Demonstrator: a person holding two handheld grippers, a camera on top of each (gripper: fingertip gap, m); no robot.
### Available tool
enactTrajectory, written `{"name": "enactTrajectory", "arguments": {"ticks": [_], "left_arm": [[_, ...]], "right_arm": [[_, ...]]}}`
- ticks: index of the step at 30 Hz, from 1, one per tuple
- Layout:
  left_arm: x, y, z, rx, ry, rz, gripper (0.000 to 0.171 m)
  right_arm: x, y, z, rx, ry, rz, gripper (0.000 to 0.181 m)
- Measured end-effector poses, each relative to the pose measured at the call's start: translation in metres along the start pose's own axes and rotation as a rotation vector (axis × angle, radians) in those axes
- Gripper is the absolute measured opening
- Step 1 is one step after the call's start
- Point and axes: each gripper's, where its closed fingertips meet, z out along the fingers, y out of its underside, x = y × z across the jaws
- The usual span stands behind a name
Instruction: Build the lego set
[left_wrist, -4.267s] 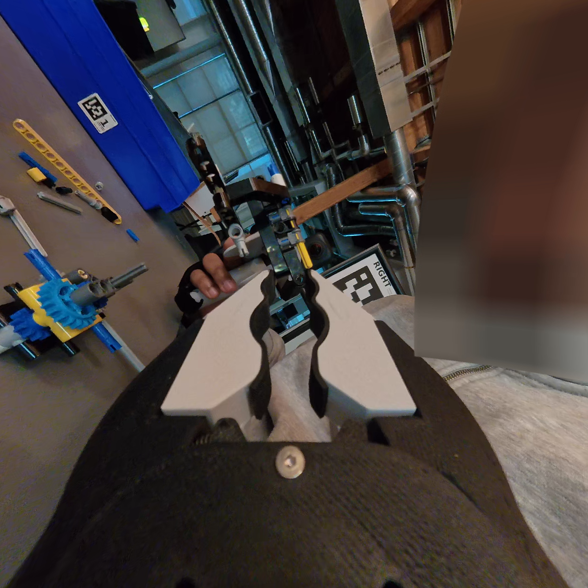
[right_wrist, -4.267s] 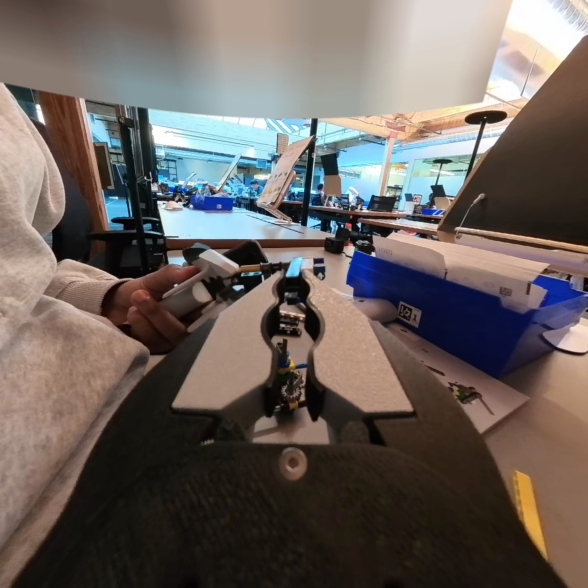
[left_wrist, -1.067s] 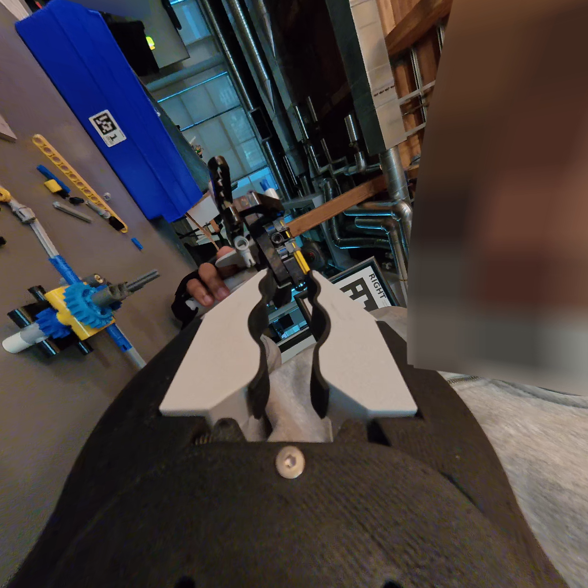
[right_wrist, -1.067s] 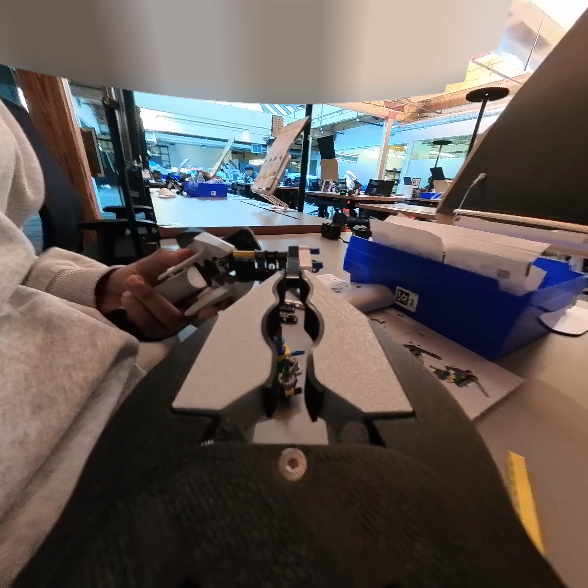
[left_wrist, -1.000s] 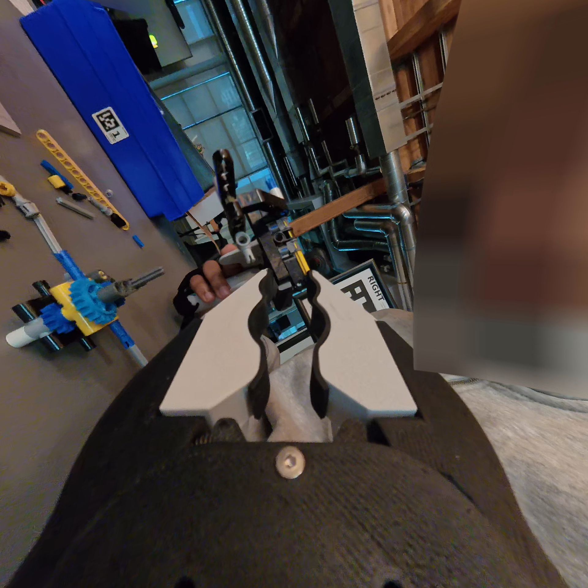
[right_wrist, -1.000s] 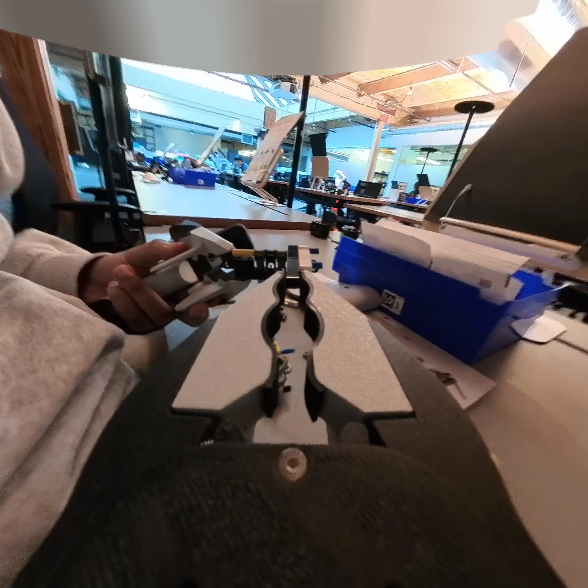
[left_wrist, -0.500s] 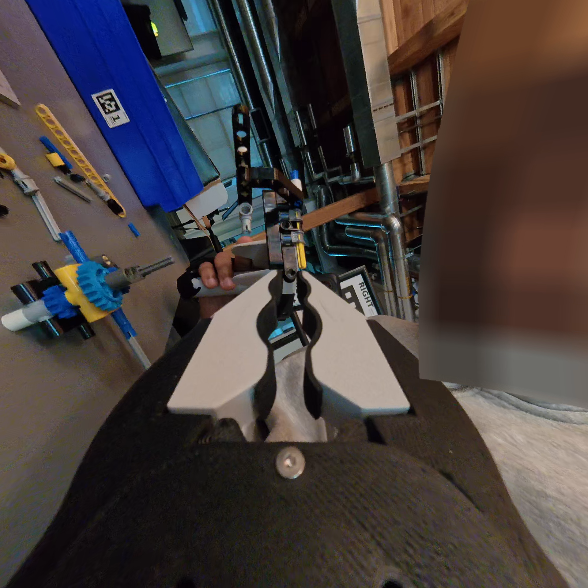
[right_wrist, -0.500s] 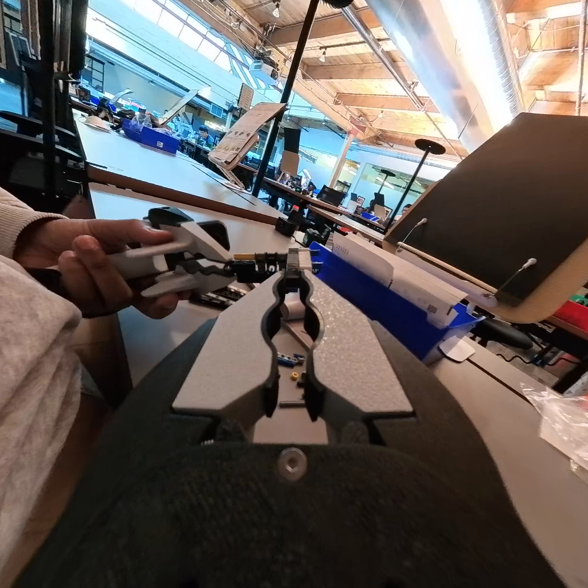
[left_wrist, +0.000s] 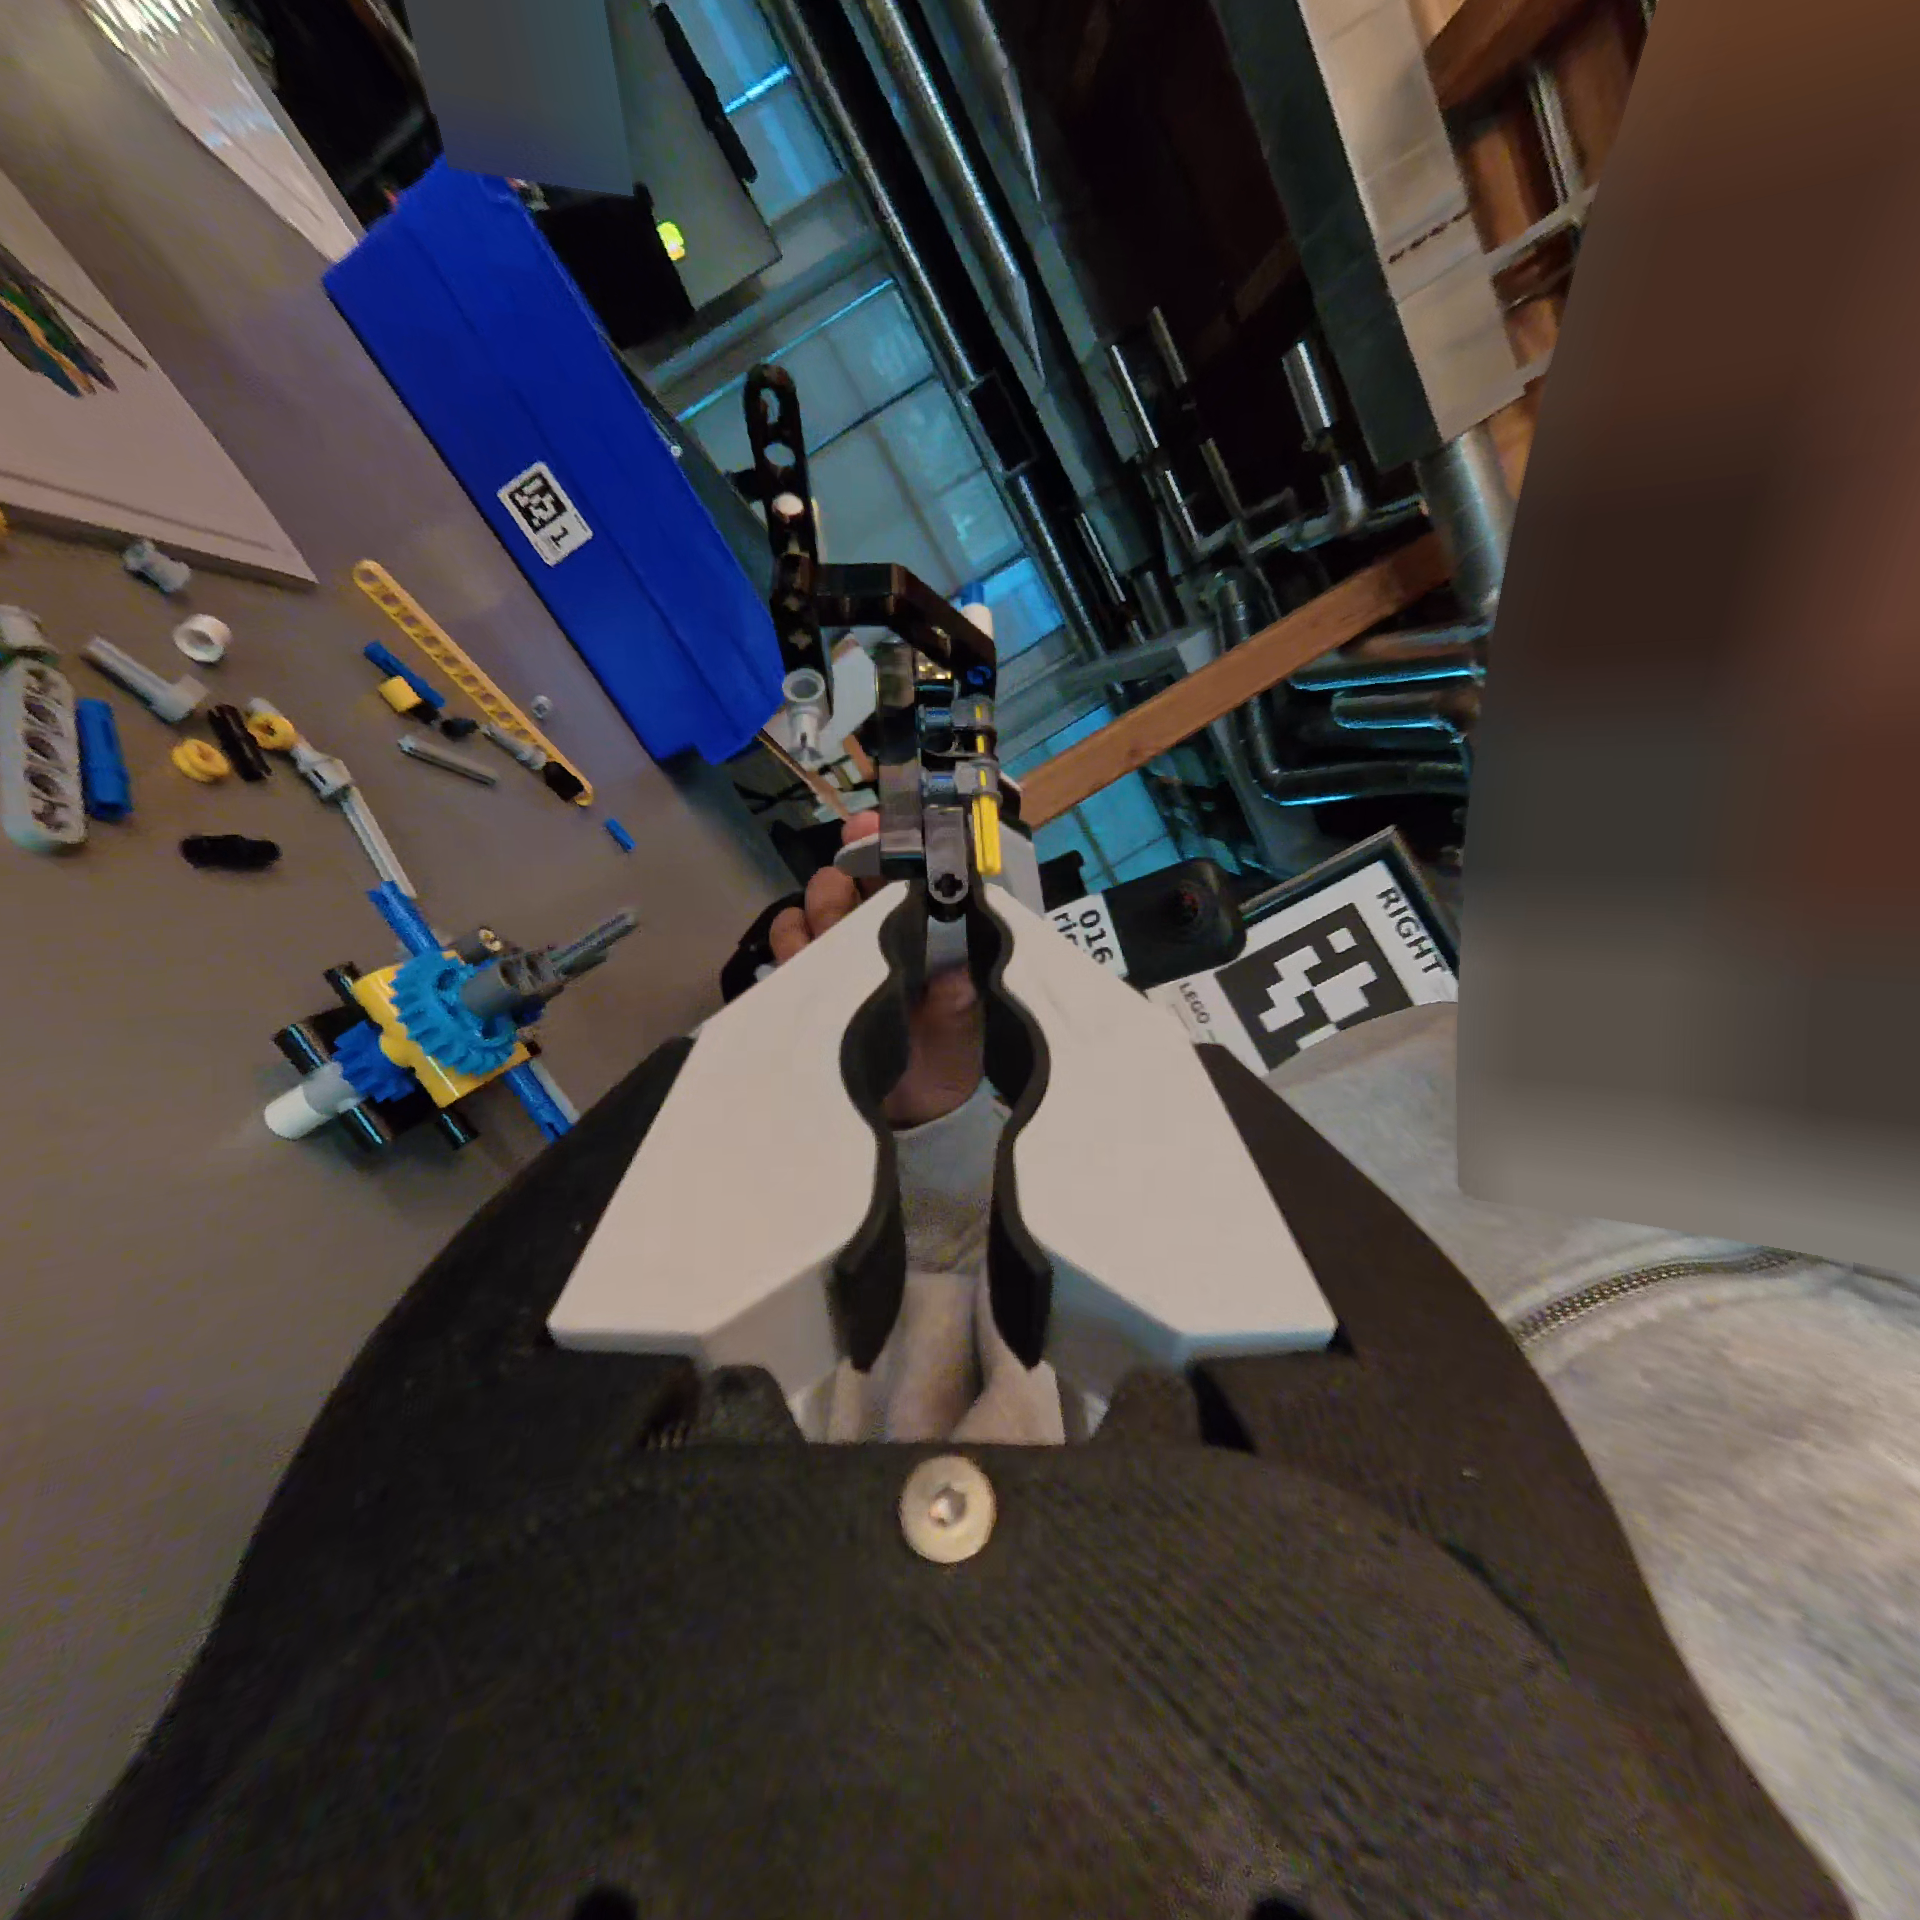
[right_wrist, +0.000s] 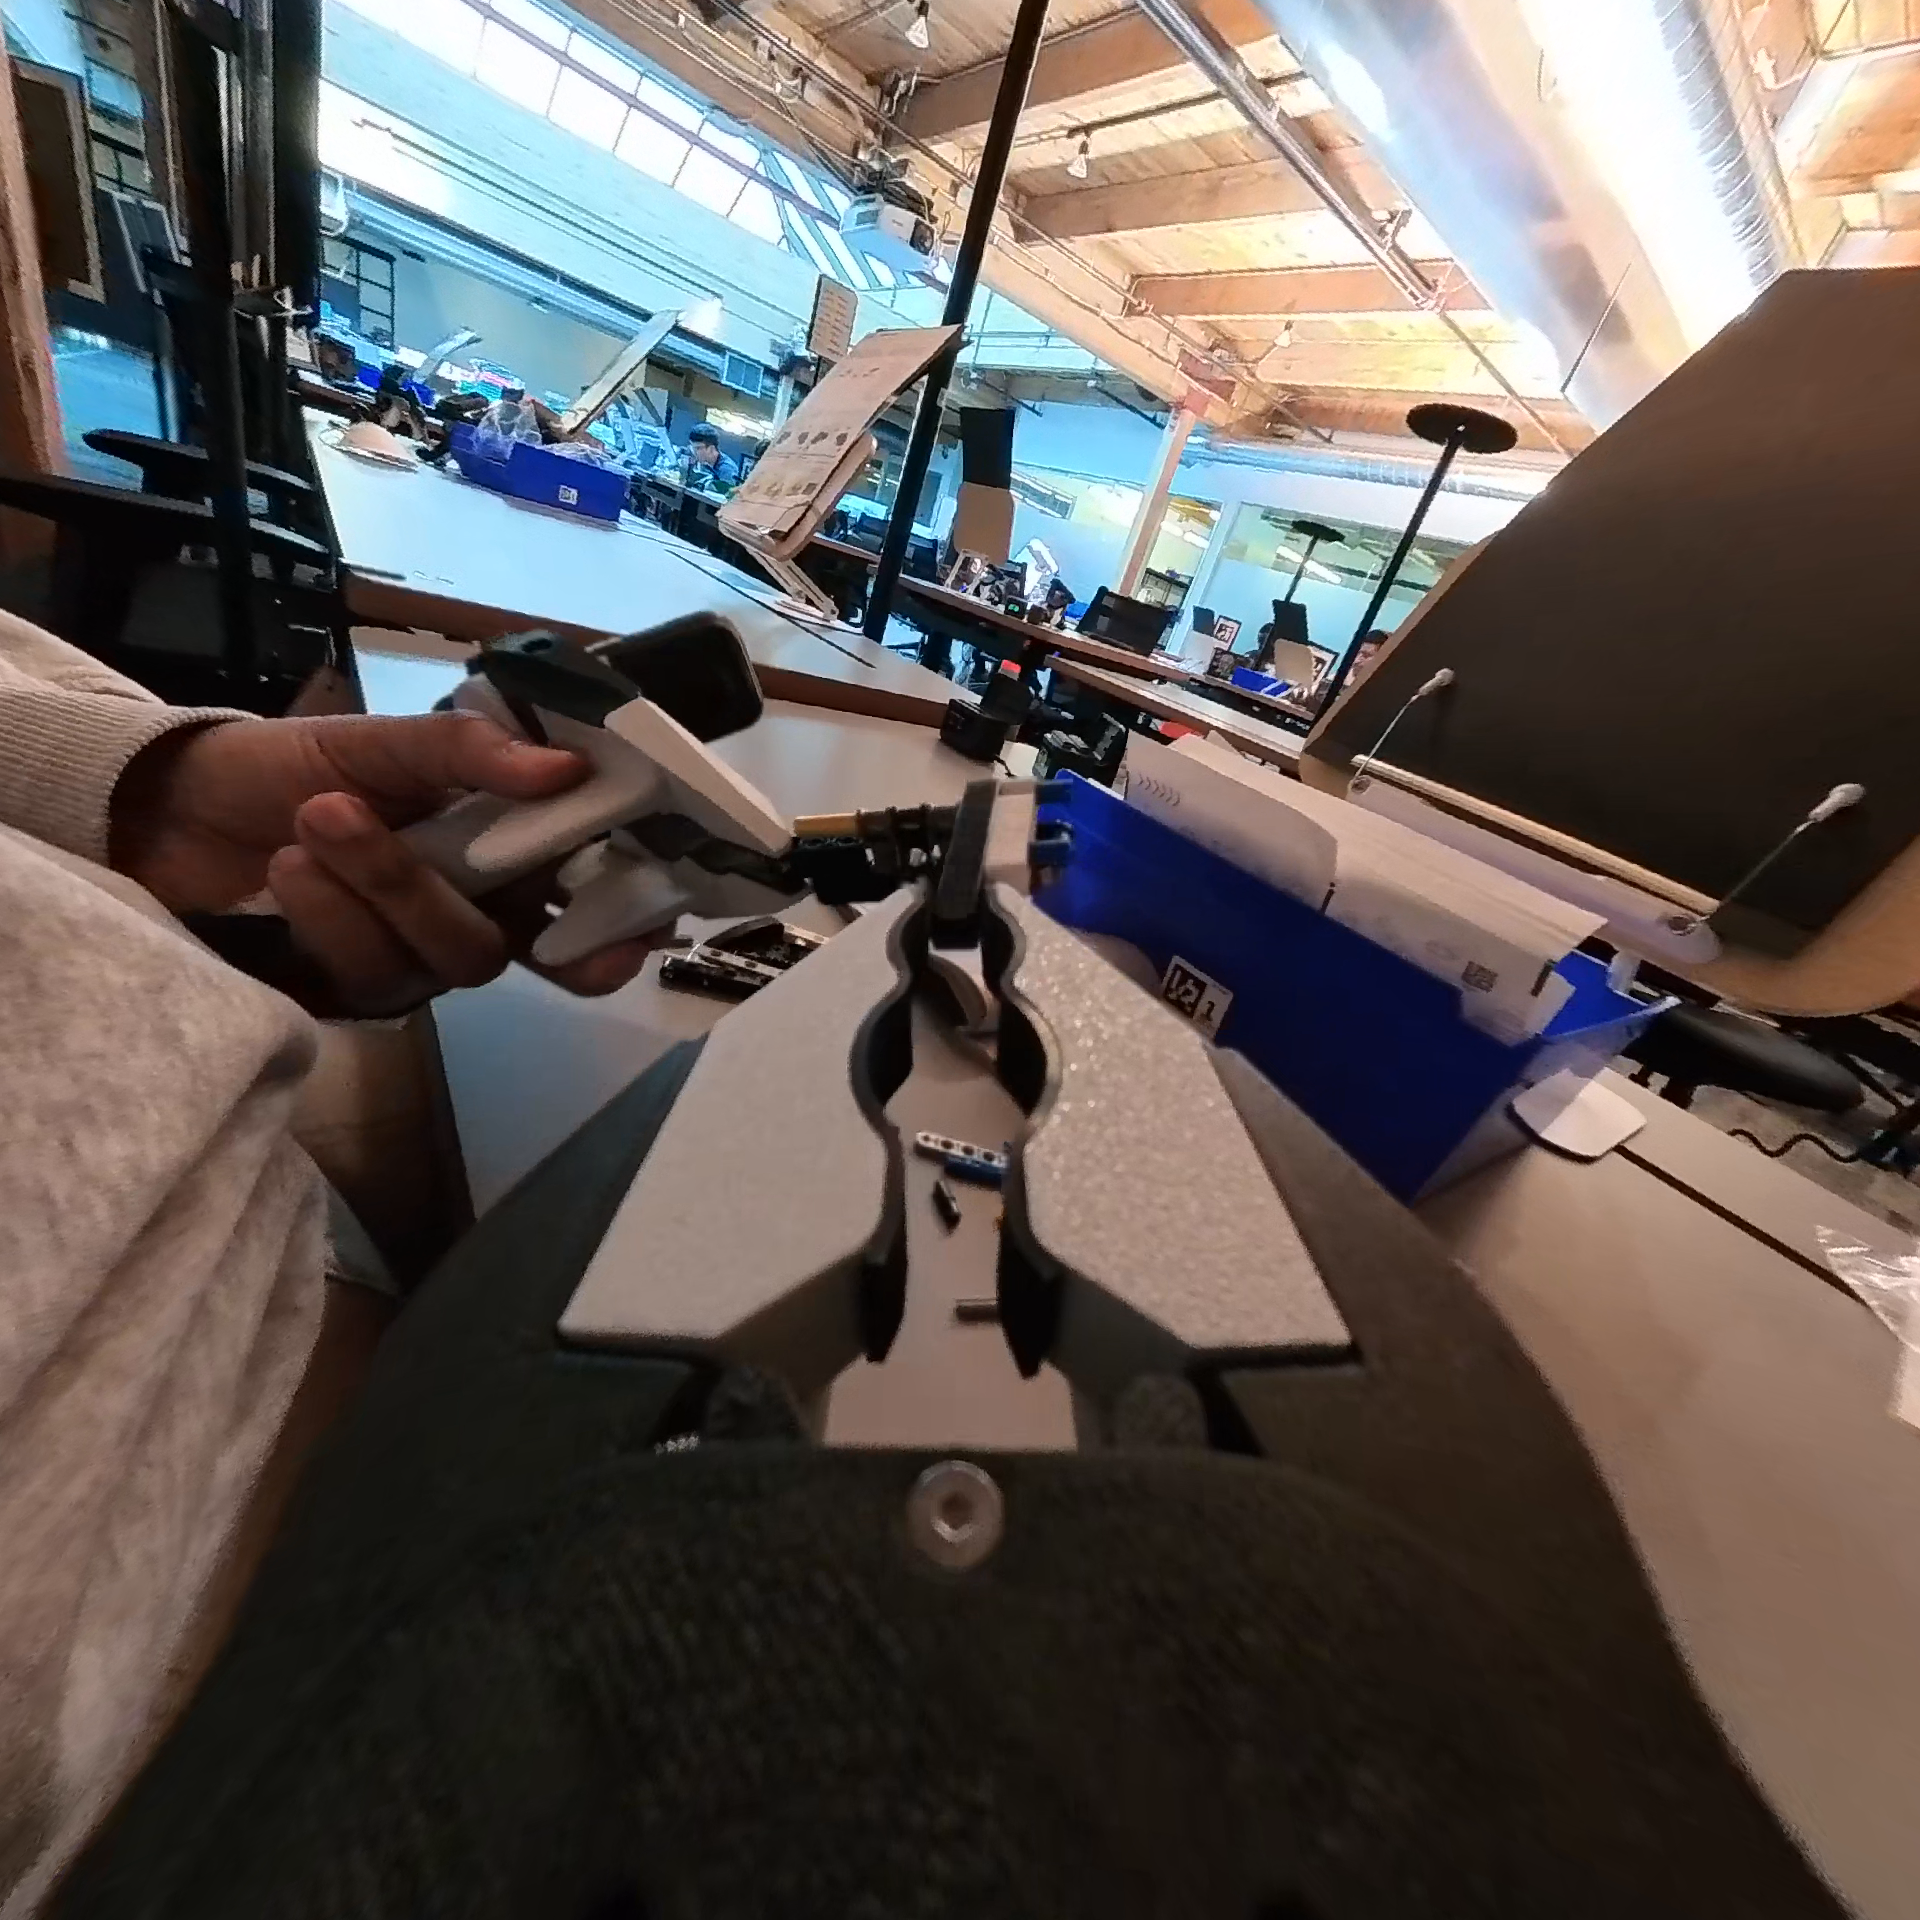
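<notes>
Grey bench (left_wrist: 156, 1039) lies under both tools. Left gripper (left_wrist: 948, 896) jaws pinch the black beam lego assembly with a yellow pin (left_wrist: 914, 727) aloft; right gripper (right_wrist: 956, 914) jaws clamp its other end, above scattered loose pieces (left_wrist: 239, 748).

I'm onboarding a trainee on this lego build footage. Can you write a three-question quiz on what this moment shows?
1. True or false: the black lego assembly rests on the table.
2. Which gripper's fingertips pinch it? A) left gripper only B) right gripper only C) both
3. Fill in: the gear sub-assembly lying on the table has ____ gears.

Key: 1 false, it is held in the air; 2 C; 3 blue.
</notes>
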Motion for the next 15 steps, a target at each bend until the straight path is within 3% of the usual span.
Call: {"name": "enactTrajectory", "arguments": {"ticks": [10, 15], "left_arm": [[-0.011, -0.015, -0.01, 0.05, -0.146, 0.167, 0.003], [-0.028, -0.033, -0.016, 0.104, -0.355, 0.385, 0.003]], "right_arm": [[-0.002, 0.011, 0.002, -0.037, -0.044, 0.118, 0.022], [0.015, 0.008, 0.004, -0.045, 0.037, 0.211, 0.018]]}}
